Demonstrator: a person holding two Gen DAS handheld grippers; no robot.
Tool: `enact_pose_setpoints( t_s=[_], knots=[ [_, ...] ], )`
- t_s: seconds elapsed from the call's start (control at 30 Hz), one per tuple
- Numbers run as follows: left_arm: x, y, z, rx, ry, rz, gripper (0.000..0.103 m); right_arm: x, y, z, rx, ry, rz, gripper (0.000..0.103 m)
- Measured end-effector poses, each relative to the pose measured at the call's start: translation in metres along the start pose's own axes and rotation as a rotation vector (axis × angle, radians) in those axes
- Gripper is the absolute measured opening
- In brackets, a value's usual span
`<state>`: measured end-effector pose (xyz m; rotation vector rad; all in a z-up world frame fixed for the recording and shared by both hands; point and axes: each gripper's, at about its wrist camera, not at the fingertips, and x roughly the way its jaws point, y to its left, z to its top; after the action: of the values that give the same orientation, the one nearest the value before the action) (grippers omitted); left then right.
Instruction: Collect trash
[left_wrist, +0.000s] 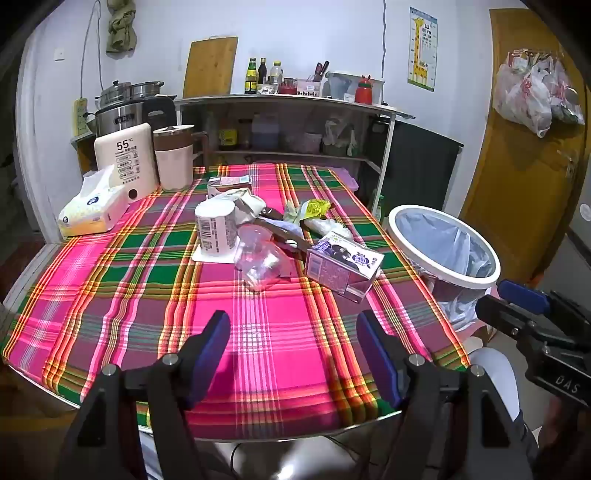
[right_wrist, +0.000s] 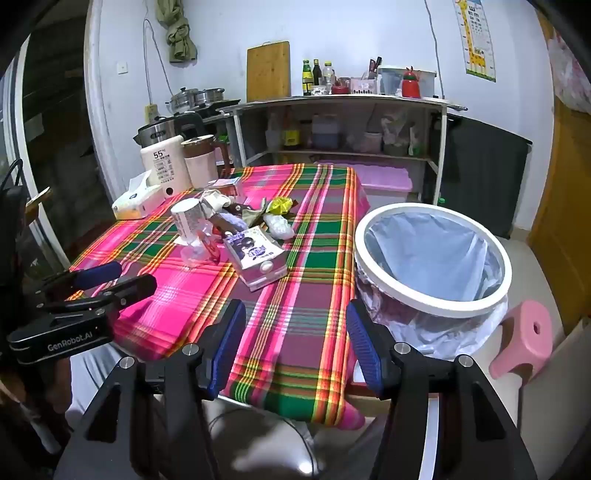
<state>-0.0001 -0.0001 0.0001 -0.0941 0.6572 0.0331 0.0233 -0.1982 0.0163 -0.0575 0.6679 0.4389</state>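
Domestic kitchen. Evidence: steel pots (left_wrist: 127, 90), cutting board (left_wrist: 210, 66) against the wall, sauce bottles (left_wrist: 258, 75) on a shelf unit (left_wrist: 295, 129), kettle (left_wrist: 173, 157), plaid-clothed table (left_wrist: 258, 332), child's height chart (left_wrist: 423, 48).

A purple milk carton (left_wrist: 341, 266) lies on its side beside a crumpled clear plastic cup (left_wrist: 258, 258), an upturned paper cup (left_wrist: 216, 229) and yellow wrapper (left_wrist: 314, 208), near the white-rimmed, bag-lined bin (left_wrist: 443, 247).

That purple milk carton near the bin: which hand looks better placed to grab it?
Probably right: the purple milk carton lies toward the trash bin, on the right gripper's side. Both grippers are open.
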Motion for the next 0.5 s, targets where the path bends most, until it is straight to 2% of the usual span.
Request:
enact_pose_setpoints(
  t_s=[0.5],
  knots=[
    [-0.0060,-0.0030,0.0022,-0.001,-0.006,-0.008,0.073,-0.0007,0.0007,0.0006,-0.002,-0.003,-0.001,0.057]
  ],
)
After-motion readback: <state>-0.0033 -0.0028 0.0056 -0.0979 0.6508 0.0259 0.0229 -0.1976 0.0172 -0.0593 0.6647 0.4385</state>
